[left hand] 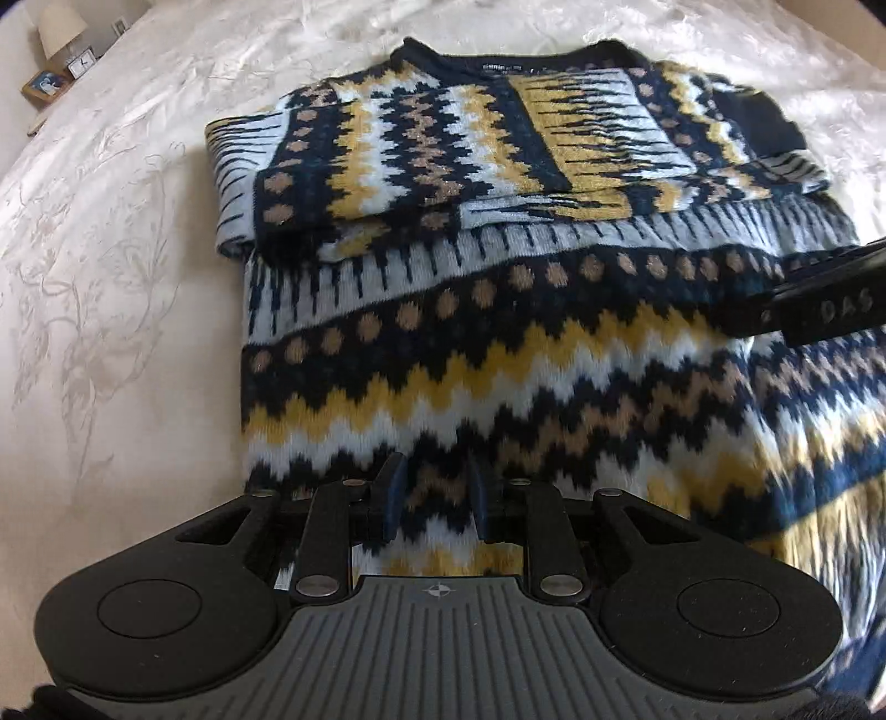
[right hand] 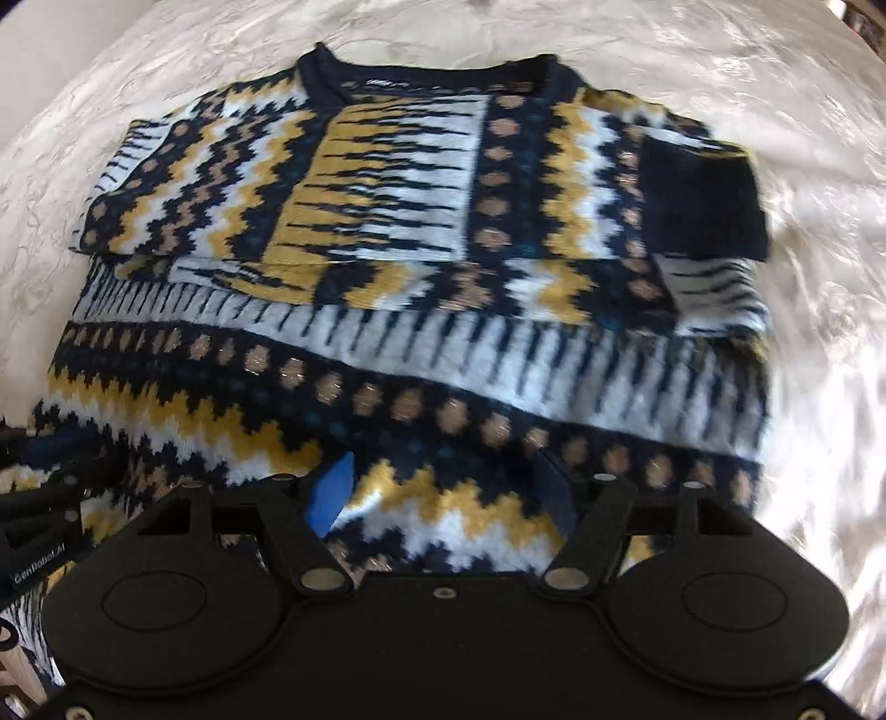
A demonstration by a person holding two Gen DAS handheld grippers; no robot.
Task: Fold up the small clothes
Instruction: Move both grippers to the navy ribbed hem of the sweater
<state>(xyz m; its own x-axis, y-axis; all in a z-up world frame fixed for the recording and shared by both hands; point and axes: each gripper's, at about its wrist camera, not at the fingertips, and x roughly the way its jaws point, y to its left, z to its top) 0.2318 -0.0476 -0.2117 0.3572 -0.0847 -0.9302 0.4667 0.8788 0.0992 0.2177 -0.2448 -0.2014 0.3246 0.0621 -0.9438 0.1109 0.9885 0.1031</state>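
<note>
Patterned sweater (left hand: pixel 498 343) lay on white bedspread (left hand: pixel 122 232), sleeves folded in.
Left gripper (left hand: pixel 437 498) narrow, pinching hem fabric; right gripper (right hand: pixel 443 493) wide w/ hem bunched between, grip unclear.

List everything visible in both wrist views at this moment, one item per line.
sweater: one, navy, mustard, white and tan zigzag knit, sleeves folded across the chest, flat on the bedspread, near hem bunched at the claws.
bedspread: one, cream with embossed pattern, under the sweater.
lamp: one, pale shade, far top left corner.
clock: one, small, white face, beside the lamp.
picture frame: one, wooden, in front of the lamp.
left claw: one, black, fingers narrow, knit bunched between them.
right claw: one, black with blue pads, fingers wide, over the near hem.
</note>
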